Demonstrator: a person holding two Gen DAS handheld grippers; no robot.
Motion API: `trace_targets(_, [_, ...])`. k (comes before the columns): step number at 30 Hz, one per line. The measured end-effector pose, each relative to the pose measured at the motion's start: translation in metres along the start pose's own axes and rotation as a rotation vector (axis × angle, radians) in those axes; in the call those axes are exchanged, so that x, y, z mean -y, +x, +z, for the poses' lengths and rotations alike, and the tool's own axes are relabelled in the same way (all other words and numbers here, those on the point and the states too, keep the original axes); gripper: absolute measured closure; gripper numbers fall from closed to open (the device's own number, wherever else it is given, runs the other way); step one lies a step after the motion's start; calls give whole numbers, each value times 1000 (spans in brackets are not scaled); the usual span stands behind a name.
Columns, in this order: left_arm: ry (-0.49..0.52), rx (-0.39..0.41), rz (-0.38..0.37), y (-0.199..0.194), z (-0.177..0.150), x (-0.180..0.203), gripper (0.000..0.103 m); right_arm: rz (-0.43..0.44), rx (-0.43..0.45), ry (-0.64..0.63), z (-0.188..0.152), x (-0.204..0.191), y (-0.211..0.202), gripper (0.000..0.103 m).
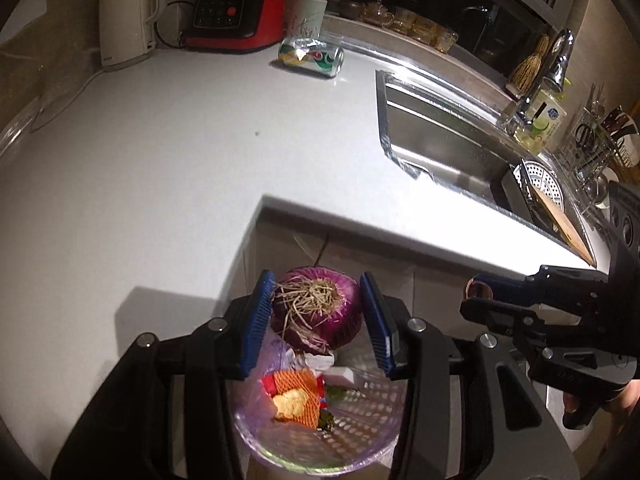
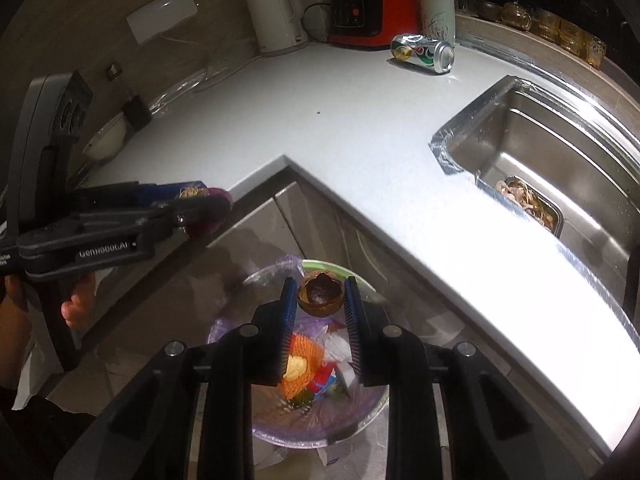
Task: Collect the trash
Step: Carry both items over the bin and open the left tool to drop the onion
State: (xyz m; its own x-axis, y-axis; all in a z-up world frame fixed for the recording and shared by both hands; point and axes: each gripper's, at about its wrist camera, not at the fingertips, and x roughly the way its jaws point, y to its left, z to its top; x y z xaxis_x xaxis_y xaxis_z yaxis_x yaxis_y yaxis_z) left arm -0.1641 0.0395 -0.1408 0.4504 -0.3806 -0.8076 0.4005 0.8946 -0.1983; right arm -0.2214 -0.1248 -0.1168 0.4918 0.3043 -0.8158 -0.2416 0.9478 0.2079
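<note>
Carrying two scraps over the bin — drop not yet made.
Left gripper (image 1: 318, 320) is clamping a purple-red onion half with dried roots (image 1: 316, 308); right gripper (image 2: 318, 312) is pinching a small brown hollowed fruit shell (image 2: 320, 290). Both are hanging above the clear-lined round waste bin (image 2: 372, 408) — best centring each before opening, one at a time. Crushed green soda can (image 1: 312, 58) is lying on the white counter (image 1: 160, 160).

Black tongs (image 1: 318, 320), blue ribbed pads (image 1: 256, 328)

Onion (image 1: 316, 312) above bin (image 1: 320, 440); can (image 1: 311, 57) probably behind, on counter (image 1: 160, 160).
</note>
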Motion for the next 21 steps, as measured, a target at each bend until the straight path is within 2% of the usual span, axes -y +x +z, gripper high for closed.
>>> trace_targets(7, [18, -81, 26, 26, -65, 24, 59, -14, -18, -13, -32, -2, -19, 78])
trace_targets(12, [5, -157, 19, 55, -95, 31, 57, -21, -25, -11, -46, -1, -30, 78])
trace_targets(14, [-10, -190, 11, 66, -102, 32, 47, -25, -31, -16, -49, -1, -33, 78])
trace_targets(17, [-13, -181, 33, 68, -108, 36, 34, -29, -38, -14, -53, 1, -34, 78])
trace_targets(21, [4, -170, 50, 64, -106, 42, 30, -22, -39, -7, -57, 4, -36, 78])
